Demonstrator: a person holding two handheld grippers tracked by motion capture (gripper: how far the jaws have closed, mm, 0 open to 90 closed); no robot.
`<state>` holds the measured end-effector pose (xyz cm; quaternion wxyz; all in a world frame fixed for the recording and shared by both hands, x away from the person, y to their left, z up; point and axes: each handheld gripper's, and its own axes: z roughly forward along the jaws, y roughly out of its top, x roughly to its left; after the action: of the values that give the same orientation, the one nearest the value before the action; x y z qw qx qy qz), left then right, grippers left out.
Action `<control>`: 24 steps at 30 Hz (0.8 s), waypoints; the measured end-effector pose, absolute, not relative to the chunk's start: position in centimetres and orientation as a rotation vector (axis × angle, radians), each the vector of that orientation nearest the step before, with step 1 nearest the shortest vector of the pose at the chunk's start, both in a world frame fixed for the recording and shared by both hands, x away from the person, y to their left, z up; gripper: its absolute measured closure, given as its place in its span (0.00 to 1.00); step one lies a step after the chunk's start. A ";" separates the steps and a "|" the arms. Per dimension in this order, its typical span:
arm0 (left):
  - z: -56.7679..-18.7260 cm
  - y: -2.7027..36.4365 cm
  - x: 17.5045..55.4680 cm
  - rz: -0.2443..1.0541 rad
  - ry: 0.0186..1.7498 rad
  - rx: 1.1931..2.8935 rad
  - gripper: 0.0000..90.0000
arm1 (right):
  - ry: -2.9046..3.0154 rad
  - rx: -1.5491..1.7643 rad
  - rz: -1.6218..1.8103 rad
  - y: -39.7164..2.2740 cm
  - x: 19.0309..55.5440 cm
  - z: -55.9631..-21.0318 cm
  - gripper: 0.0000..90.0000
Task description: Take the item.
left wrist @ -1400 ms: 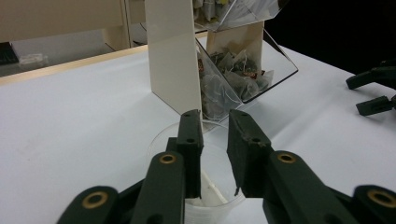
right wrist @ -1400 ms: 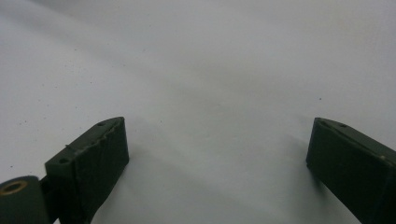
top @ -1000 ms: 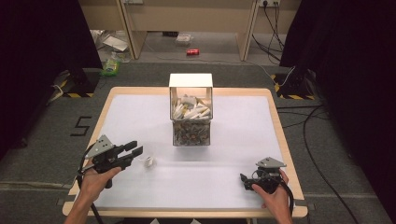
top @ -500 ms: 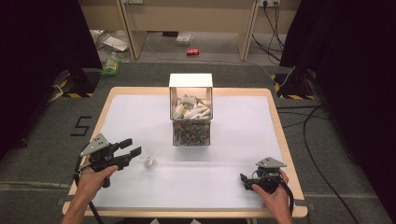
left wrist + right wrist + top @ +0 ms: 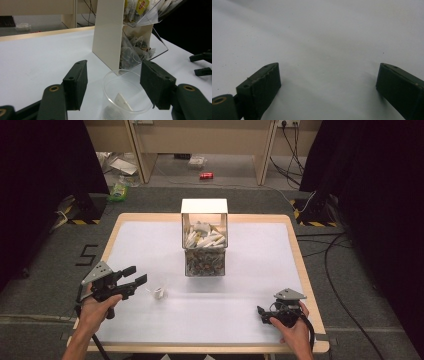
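A clear plastic cup (image 5: 159,293) (image 5: 125,97) stands on the white table (image 5: 150,245), with a tea bag and its paper tag (image 5: 123,101) inside. My left gripper (image 5: 136,276) (image 5: 116,87) lies level just left of the cup. Its jaws have just been opening and now stand wide, one on each side of the cup's rim, and the pads (image 5: 76,86) do not press on it. At the front right my right gripper (image 5: 261,313) (image 5: 328,85) rests low over the table, open, with nothing between its jaws.
A clear dispenser box (image 5: 204,245) (image 5: 130,47) with a white top and back, full of tea bags, stands mid-table beyond the cup. The table's wooden edge (image 5: 200,349) runs along the front. Cables and litter lie on the floor behind.
The left jaws have spread apart and the gripper has drawn back slightly to the left, leaving the cup standing on the table. The right gripper has not moved.
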<state>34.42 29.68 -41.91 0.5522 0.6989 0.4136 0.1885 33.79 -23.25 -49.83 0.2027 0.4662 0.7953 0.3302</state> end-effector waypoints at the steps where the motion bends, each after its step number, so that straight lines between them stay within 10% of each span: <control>1: -41.9 29.8 34.5 0.449 0.980 1.655 0.43 | 2.220 1.302 0.922 -23.3 33.8 -49.8 0.07; 24: -44.1 32.5 34.2 0.497 1.052 1.699 0.17 | 2.221 1.301 0.922 -23.3 33.8 -49.8 0.07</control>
<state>34.21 32.52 -44.14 0.5153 0.7070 0.4379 0.2067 33.79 -23.27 -49.83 0.2025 0.4659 0.7956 0.3301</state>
